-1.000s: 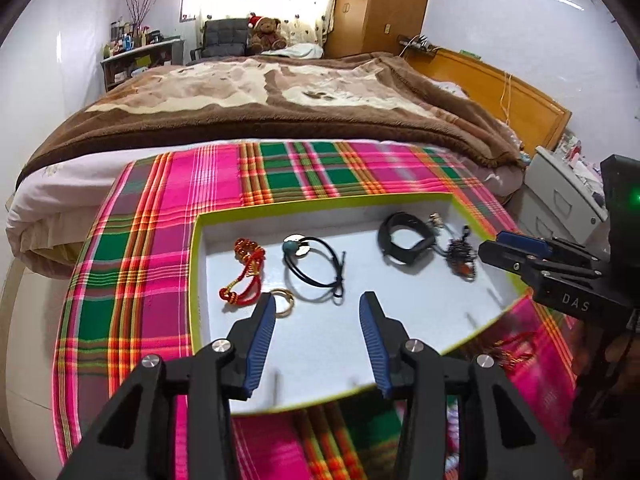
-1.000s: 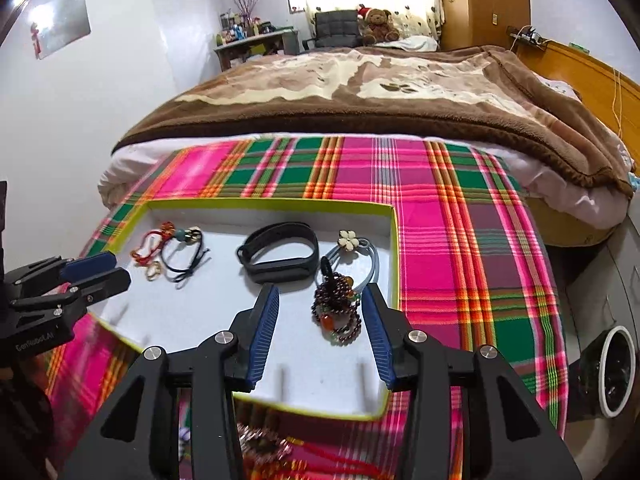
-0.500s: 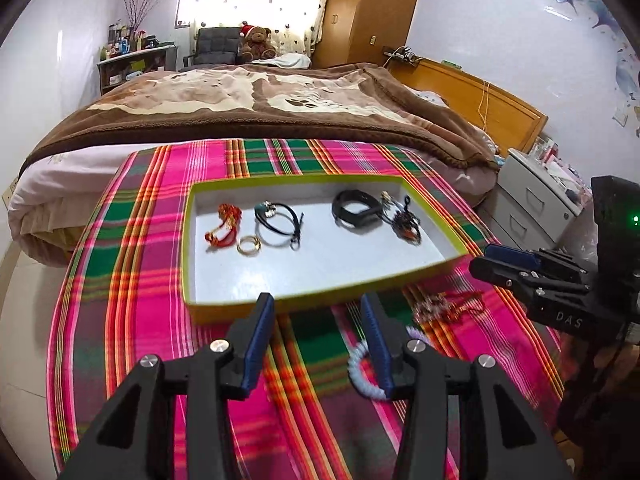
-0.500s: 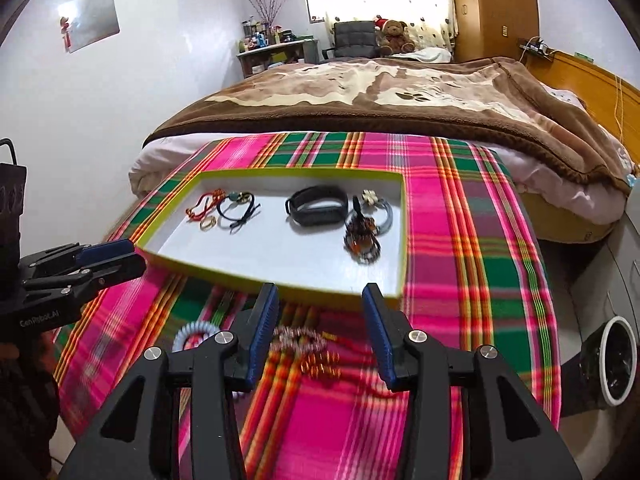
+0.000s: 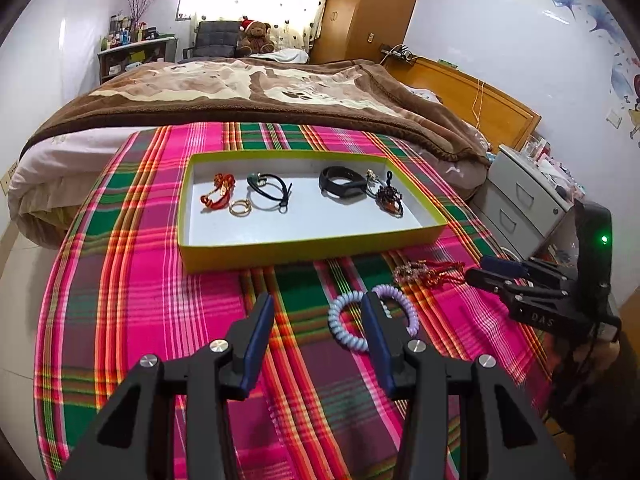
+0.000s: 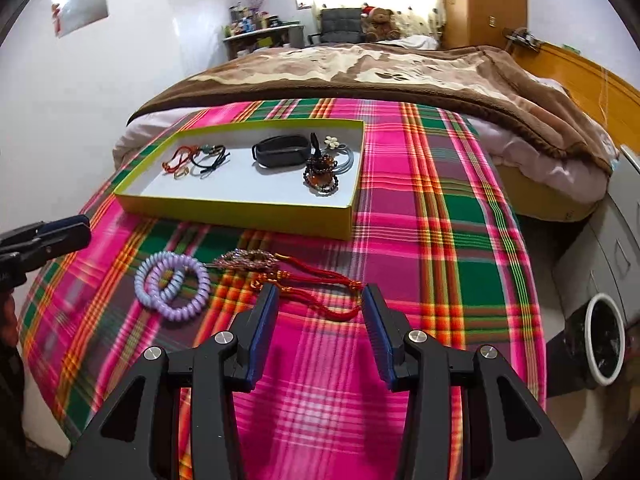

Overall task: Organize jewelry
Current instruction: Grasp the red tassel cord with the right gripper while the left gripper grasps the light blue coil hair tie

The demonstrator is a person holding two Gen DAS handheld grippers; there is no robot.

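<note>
**Both grippers empty over the plaid cloth, loose pieces just short of the tray**

We start at the left gripper (image 5: 316,334): its blue-padded jaws stand apart with nothing between them, only cloth. The right gripper (image 6: 320,318) is likewise spread and empty.

We take the shallow yellow-green cardboard tray (image 5: 312,246) as our landmark. On the near side of its front wall, on the pink-and-green plaid cloth (image 5: 132,300), lie the pieces not yet put away. The two lilac spiral coil hair ties (image 5: 354,334), overlapping, lie flat just beyond the left gripper's right-hand finger, which partly covers them. The red tasselled cord ornament with its beaded head (image 6: 288,274) stretches roughly parallel to the tray's front wall, beaded end toward the coils, tassel ends toward the right gripper.

We judge the right gripper nearer the ornament, whose tassels lie just beyond its fingertips and cross its jaw gap, while the left is nearer the coils, needing a small shift toward them.

Inside the tray, pieces crowd the far half; the near half of its white floor is bare, so there is room to set things down. The front wall must be cleared on the way in.
</note>
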